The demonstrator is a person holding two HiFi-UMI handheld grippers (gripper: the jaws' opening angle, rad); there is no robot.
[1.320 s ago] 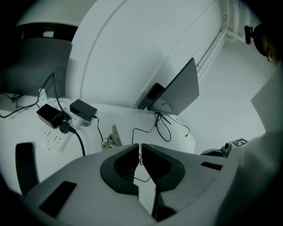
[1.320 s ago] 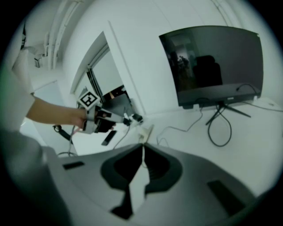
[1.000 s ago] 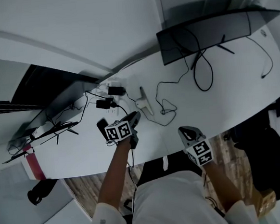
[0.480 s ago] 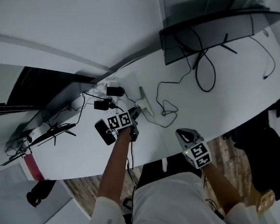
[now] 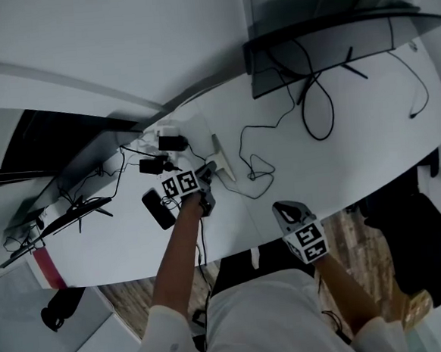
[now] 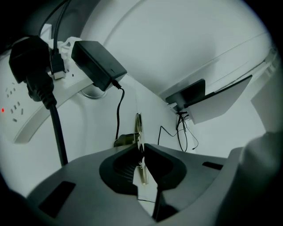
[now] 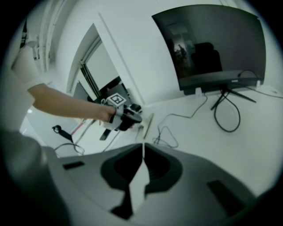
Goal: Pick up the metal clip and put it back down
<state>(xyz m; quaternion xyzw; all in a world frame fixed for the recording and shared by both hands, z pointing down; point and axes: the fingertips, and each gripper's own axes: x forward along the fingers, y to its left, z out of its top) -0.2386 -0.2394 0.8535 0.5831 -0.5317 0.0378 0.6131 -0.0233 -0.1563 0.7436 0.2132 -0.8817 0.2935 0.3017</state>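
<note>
The metal clip (image 5: 221, 160) is a long pale strip that lies on the white desk (image 5: 370, 144) beside a thin black cable. In the left gripper view the metal clip (image 6: 138, 128) stands on edge and runs straight in between the jaws. My left gripper (image 5: 211, 169) is at the clip's near end, and its jaws are closing with the tips pinched on the strip (image 6: 141, 149). My right gripper (image 5: 284, 209) hovers over the desk's front edge, shut (image 7: 142, 149) with nothing in it. From there I see the left gripper (image 7: 128, 115) and the clip (image 7: 148, 122).
A white power strip (image 6: 26, 101) with black plugs and an adapter (image 6: 97, 66) lies just left of the clip. A looped thin cable (image 5: 256, 165) lies to its right. A black flat device (image 5: 157, 209) lies nearer. One monitor (image 5: 324, 45) stands at the back right, another (image 5: 58, 139) at the left.
My left gripper has reached further from the desk's front edge to the clip's near end. The right gripper has hardly moved.
</note>
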